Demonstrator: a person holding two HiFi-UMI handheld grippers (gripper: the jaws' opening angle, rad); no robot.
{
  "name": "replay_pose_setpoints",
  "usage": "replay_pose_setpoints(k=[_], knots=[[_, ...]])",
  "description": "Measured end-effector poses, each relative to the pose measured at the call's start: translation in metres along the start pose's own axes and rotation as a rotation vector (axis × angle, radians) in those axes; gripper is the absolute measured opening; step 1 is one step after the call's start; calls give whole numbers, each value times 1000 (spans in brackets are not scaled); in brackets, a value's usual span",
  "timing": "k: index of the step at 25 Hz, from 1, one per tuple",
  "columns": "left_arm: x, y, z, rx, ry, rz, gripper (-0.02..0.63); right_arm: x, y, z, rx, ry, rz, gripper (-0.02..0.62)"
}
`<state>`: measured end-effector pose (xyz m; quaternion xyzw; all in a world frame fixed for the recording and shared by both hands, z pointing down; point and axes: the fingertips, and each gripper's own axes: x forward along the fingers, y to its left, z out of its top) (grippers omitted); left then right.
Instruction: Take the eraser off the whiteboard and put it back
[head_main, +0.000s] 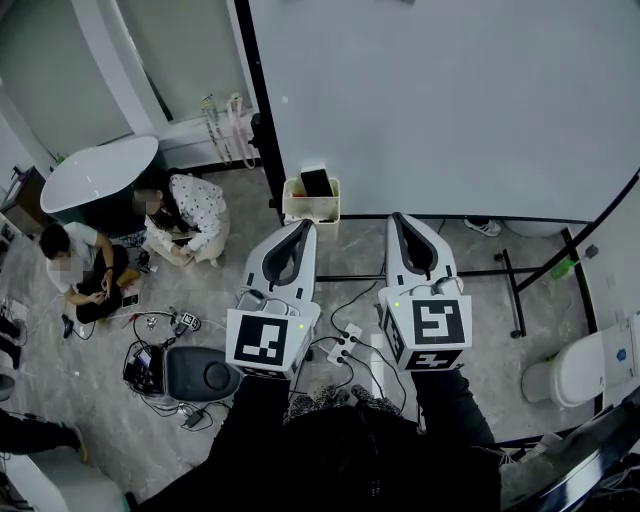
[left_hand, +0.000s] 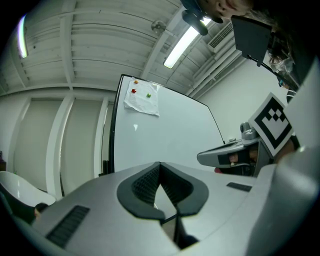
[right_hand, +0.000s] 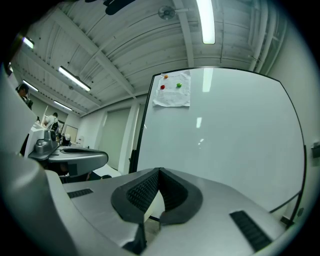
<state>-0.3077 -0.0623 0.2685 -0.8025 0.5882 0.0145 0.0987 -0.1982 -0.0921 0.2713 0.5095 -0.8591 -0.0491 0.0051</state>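
Left gripper (head_main: 303, 228), right gripper (head_main: 399, 218): both closed, empty. Eraser (head_main: 317, 182), likely the dark block in tray (head_main: 310, 210) at whiteboard (head_main: 450, 100) lower-left corner: open your jaws before reaching.

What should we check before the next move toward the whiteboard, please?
1. Sight of the eraser: cannot tell; none shows on the whiteboard in any view.
2. Grippers open for a grasp: not ok; left gripper and right gripper are both shut and empty.
3. Grippers face the whiteboard: ok.
4. Way to the whiteboard free: ok; nothing stands between in either gripper view.
5. Paper at the whiteboard's top left corner: ok, high above the grippers.
6. People on the floor: ok, off to the left.
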Motion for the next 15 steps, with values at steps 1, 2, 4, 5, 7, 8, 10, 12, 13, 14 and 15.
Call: replay_pose_setpoints(k=[1, 2, 4, 5, 7, 8, 10, 12, 13, 14, 15], knots=[[0, 0, 0, -1, 0, 0, 6, 0, 0, 0, 0, 0, -1, 9], [-1, 0, 0, -2, 0, 1, 6, -1, 0, 0, 0, 0, -1, 9], [-1, 0, 0, -3, 3, 4, 6, 0, -1, 0, -1, 1, 0, 9], [-1, 0, -1, -3, 4, 4, 6, 0, -1, 0, -1, 2, 0, 9], [0, 0, -1, -5, 6, 4, 6, 0, -1, -1, -1, 5, 1, 9], [0, 0, -2, -6, 6, 4, 6, 1, -1, -2, -2, 6, 1, 9], [0, 0, -2, -6, 6, 5, 6, 1, -2, -2, -3, 5, 1, 9], [1, 0, -2, -4, 4, 4, 6, 1, -2, -2, -1, 4, 1, 9], [1, -1, -2, -4, 3, 3, 6, 1, -3, -2, 0, 3, 1, 9], [1, -1, -2, -4, 3, 3, 6, 2, -3, -3, 3, 3, 2, 9], [1, -1, -3, -4, 3, 3, 6, 2, -3, -3, 5, 4, 2, 9]])
